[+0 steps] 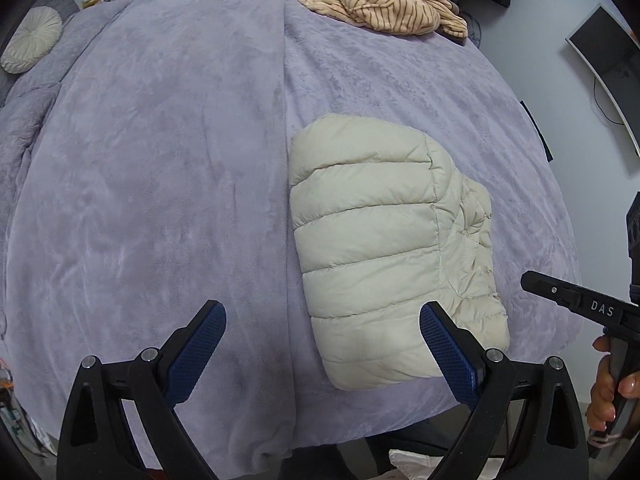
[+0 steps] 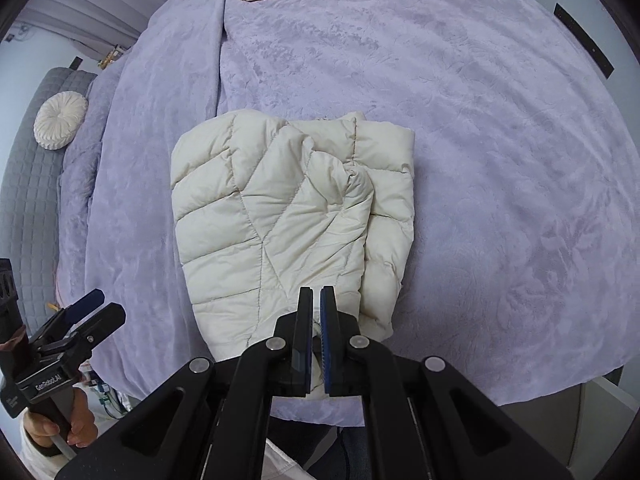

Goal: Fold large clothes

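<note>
Already folded into a compact bundle, the cream puffer jacket [image 1: 384, 248] lies on the lavender bedspread [image 1: 160, 200] near the bed's front edge. Its long axis runs from that near edge away toward the far side of the bed, so the bundle is longer front to back than side to side. In the left wrist view the quilted channels cross it sideways, and a more crumpled layer shows along its right side. In the right wrist view a folded sleeve with slanted stitching lies on top, its end pointing toward the far side, with a second layer showing on the right.

The left tool [image 1: 324, 344] hovers just above the near edge with its 2 blue-padded fingers spread wide and nothing between them; its right pad [image 1: 448, 352] overlaps the jacket's near right corner in the picture, though I cannot tell if it touches.

The right tool [image 2: 317, 320] has its fingers drawn nearly together at the jacket's near edge, and a sliver of pale fabric shows pinched between the pads, so it holds the jacket there.

A striped tan garment [image 1: 384, 4] lies crumpled at the far side of the bed, well apart from the jacket. A round pleated cushion [image 1: 32, 40] rests at the left.
</note>
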The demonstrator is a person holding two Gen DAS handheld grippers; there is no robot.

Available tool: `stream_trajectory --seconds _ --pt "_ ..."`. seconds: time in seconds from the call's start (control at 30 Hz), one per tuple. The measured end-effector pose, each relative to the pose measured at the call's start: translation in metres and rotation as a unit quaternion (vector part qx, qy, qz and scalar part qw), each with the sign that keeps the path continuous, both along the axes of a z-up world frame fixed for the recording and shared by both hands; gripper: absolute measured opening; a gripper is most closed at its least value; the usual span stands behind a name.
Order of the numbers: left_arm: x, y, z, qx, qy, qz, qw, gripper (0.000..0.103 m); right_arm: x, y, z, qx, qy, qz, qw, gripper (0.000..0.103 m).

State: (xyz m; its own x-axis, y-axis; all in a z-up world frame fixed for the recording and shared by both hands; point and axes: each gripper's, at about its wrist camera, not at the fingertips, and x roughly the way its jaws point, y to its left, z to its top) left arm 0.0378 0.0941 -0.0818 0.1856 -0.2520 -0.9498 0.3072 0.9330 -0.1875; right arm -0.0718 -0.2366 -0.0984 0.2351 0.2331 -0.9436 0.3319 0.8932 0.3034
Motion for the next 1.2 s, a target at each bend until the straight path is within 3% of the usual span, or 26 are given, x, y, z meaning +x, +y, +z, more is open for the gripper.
stream_trajectory --seconds 0.23,0.27,0.3,0.33,0.5,0.63,0.7,0.77,1.2 --pt "-0.005 0.003 0.009 -0.001 -0.006 0.010 0.9999 0.100 -0.002 0.018 0.016 -0.025 -0.010 -0.001 1.000 0.008" --pt "-0.006 0.003 0.010 0.001 -0.007 0.009 0.9999 0.103 -0.003 0.019 0.018 -0.028 -0.011 -0.002 1.000 0.031" --pt "-0.006 0.002 0.012 0.004 -0.009 0.009 0.9999 0.103 -0.004 0.019 0.020 -0.030 -0.012 -0.003 0.999 0.071" --pt "-0.007 0.002 0.013 0.005 -0.010 0.007 0.9999 0.103 -0.005 0.020 0.022 -0.032 -0.017 -0.005 0.999 0.084" --pt "-0.010 -0.001 0.020 0.009 -0.013 0.008 0.9998 0.103 -0.007 0.023 0.033 -0.042 -0.028 -0.006 0.999 0.086" --pt "-0.014 -0.004 0.032 0.020 -0.040 0.011 0.9989 0.103 -0.008 0.026 0.042 -0.061 -0.033 -0.006 0.998 0.087" --pt "-0.015 -0.005 0.039 0.024 -0.048 0.013 0.9985 0.103 -0.010 0.028 0.048 -0.077 -0.037 -0.008 0.996 0.091" --pt "-0.015 -0.006 0.044 0.026 -0.051 0.013 0.9983 0.103 -0.011 0.031 0.054 -0.093 -0.046 -0.008 0.995 0.103" --pt "-0.019 0.000 0.063 0.064 -0.075 0.047 0.9940 0.103 -0.019 0.044 0.088 -0.137 -0.079 -0.010 0.987 0.103"
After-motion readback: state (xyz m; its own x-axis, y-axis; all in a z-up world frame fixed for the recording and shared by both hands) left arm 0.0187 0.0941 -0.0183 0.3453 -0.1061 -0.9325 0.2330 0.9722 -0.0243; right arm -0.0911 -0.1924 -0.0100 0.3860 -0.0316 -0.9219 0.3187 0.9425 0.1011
